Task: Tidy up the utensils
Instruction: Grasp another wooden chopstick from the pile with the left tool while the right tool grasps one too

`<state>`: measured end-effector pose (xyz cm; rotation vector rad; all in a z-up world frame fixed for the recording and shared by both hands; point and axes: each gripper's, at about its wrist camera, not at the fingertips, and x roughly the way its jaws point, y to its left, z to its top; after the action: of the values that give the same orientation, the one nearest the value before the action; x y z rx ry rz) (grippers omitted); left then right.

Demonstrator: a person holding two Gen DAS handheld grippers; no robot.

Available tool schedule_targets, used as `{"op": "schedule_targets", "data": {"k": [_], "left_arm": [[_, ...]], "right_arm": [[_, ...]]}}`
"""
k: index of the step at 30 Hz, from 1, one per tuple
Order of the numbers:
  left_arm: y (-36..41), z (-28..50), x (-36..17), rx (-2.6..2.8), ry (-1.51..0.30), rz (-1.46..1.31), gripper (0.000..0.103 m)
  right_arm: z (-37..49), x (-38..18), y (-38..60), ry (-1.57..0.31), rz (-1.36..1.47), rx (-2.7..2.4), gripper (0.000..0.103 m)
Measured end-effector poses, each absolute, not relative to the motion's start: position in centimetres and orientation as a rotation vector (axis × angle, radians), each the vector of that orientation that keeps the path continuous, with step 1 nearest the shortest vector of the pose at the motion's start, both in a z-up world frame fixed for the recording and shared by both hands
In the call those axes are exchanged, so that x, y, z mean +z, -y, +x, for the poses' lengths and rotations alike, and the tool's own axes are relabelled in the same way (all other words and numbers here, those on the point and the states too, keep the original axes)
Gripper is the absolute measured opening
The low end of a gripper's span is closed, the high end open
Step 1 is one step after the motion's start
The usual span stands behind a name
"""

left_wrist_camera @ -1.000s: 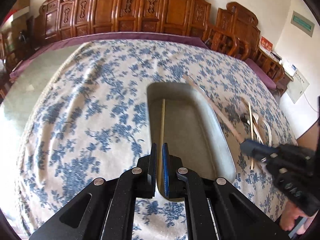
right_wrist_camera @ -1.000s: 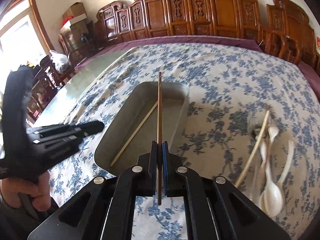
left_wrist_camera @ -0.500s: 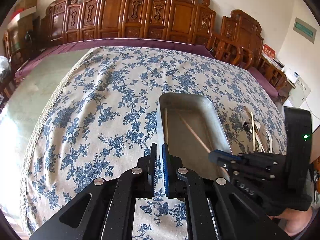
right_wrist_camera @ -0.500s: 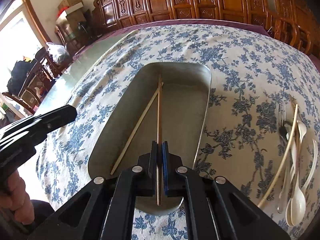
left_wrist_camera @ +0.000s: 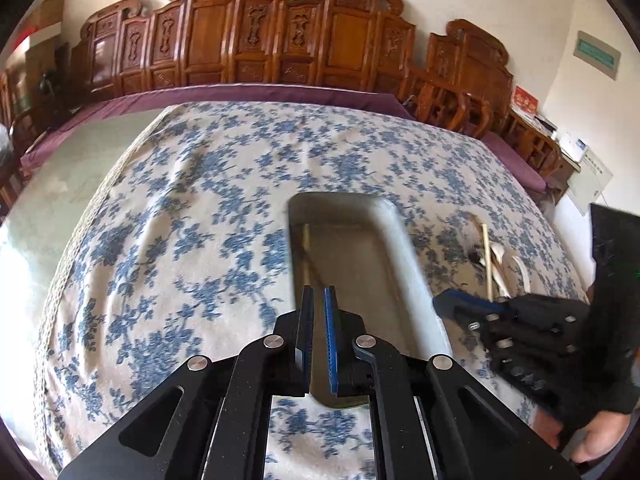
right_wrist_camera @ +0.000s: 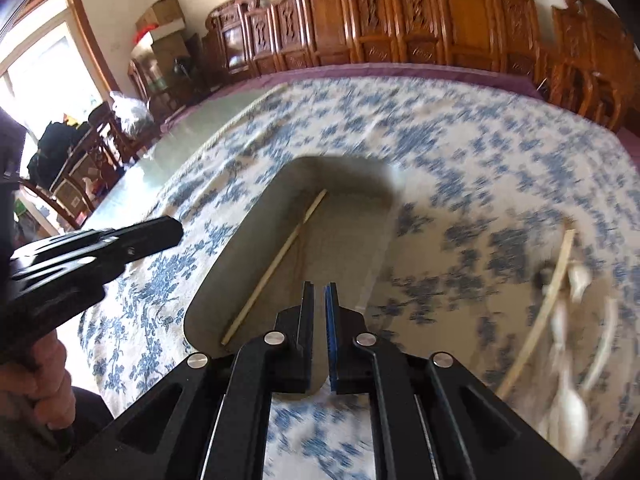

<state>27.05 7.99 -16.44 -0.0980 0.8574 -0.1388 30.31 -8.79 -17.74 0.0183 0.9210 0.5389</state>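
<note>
Utensils (right_wrist_camera: 568, 320): loose heap on the flowered tablecloth (left_wrist_camera: 192, 208), to the right of the tray; pale spoons, one pale chopstick lying across them, a dark-handled piece, all blurred.
Tray (left_wrist_camera: 404, 264): long grey metal tray on the table, lengthwise away from the cameras; holds a pale chopstick (right_wrist_camera: 276, 264) lying slantwise on its floor, plus a thin dark streak beside it, probably a darker chopstick (right_wrist_camera: 299, 258), too faint to be sure.
Left tongs (left_wrist_camera: 317, 304): together, nothing between the blue pads; hanging over the near left corner of the tray.
Right tongs (right_wrist_camera: 319, 300): nearly together, only a thin slit showing, nothing clamped; poised over the near end of the tray, the heap off to their right.
Step in hand: judged as the gap between one drop and the next pick; some chopsticks in the tray, spoons and the rest not yet moved.
Next move calls for: swinging the right tongs over to the heap, spreading them wide enough, coming down on a single piece, most easily the chopstick on top.
Risk: overlapping pieces; closing on two at once or dragging a spoon along.
Blur: right wrist view smeared, so fine detail of the heap cannot be told.
</note>
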Motion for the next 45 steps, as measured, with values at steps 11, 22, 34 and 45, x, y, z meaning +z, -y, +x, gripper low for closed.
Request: {"op": "schedule_targets", "data": {"k": [11,22,34,45], "left_arm": [[-1.1,26.4,-16.6,-0.258,-0.844,-0.015,0.014],[4.5,25.7,-18.2,-0.357,-0.862,0.047,0.014],[6.4,26.3,-20.2,-0.379,-0.9,0.059,0.014],[6.9,26.1,-20.3,-0.384,-0.897,0.074,0.014]], "right_arm": [[28.0,-15.6,20.2,-0.858,-0.048,0.36,0.008],[28.6,-19.3,24.4,-0.919,-0.046,0.284,0.015],[32.7,-22.0,22.7,-0.984,-0.006,0.286,0.025],[33.1,-23.2,23.5,-1.062,-0.046,0.204,0.006]]}}
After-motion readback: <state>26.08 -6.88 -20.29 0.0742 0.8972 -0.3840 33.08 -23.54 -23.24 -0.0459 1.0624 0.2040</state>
